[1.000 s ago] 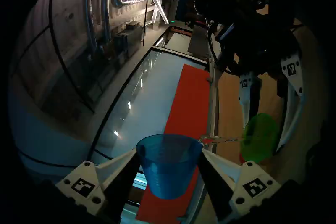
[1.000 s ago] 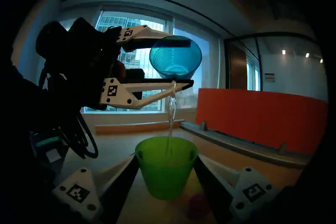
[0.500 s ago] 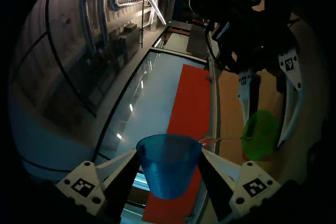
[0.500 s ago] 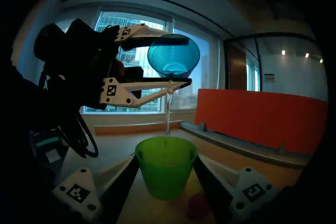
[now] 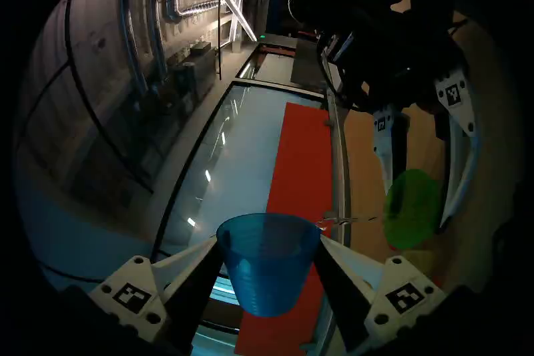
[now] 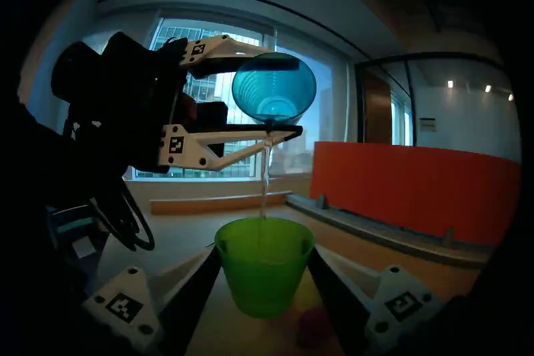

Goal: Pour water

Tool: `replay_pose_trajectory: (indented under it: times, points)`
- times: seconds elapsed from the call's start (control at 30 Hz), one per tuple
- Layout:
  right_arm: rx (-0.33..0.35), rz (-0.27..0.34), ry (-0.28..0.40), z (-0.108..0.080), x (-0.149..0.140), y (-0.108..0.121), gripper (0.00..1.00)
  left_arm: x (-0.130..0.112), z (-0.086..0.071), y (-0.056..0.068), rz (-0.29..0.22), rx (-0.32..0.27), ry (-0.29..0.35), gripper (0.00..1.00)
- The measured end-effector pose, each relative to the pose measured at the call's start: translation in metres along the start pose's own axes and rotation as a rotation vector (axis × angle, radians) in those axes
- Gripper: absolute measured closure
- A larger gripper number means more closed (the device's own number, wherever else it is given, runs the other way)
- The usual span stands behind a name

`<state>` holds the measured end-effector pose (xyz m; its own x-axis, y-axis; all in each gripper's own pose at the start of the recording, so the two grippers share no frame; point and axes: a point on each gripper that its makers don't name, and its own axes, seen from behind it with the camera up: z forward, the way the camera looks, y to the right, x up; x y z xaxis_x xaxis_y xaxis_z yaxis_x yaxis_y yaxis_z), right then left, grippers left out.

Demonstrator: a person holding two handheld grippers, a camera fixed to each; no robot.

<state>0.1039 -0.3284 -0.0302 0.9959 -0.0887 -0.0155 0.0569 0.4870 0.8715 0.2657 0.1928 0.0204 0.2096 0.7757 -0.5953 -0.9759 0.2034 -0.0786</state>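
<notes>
My left gripper (image 5: pixel 270 259) is shut on a translucent blue cup (image 5: pixel 268 262), tipped on its side. In the right gripper view that blue cup (image 6: pixel 274 87) hangs above, mouth toward the camera, between the left gripper's white fingers (image 6: pixel 220 149). A thin stream of water (image 6: pixel 264 175) falls from its rim into the green cup (image 6: pixel 264 274). My right gripper (image 6: pixel 264 269) is shut on this upright green cup. In the left gripper view the green cup (image 5: pixel 410 209) sits at the right between the right gripper's white fingers (image 5: pixel 462 162), and the water stream (image 5: pixel 354 220) runs toward it.
An orange partition (image 6: pixel 427 189) stands on the wooden table (image 6: pixel 193 222) at the right. Large windows (image 6: pixel 200 89) lie behind. A small purple object (image 6: pixel 312 326) rests on the table under the green cup. Dark cables and the gripper body (image 6: pixel 113 135) hang at the left.
The blue cup has shifted slightly left and tipped a little more. Water keeps streaming into the green cup. The green cup has held its place.
</notes>
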Motion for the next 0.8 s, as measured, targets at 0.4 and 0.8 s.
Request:
replay_pose_trajectory:
  times: [0.4, 0.8]
  points:
    - [-0.001, 0.002, -0.001, -0.0001, -0.0029, 0.0007, 0.1, -0.0024, 0.0005, 0.003, 0.049, -0.006, -0.006, 0.14]
    - [-0.003, 0.005, 0.002, 0.0007, -0.0042, 0.0034, 0.11, 0.0012, 0.0046, -0.0012, 0.108, -0.002, 0.0, 0.14]
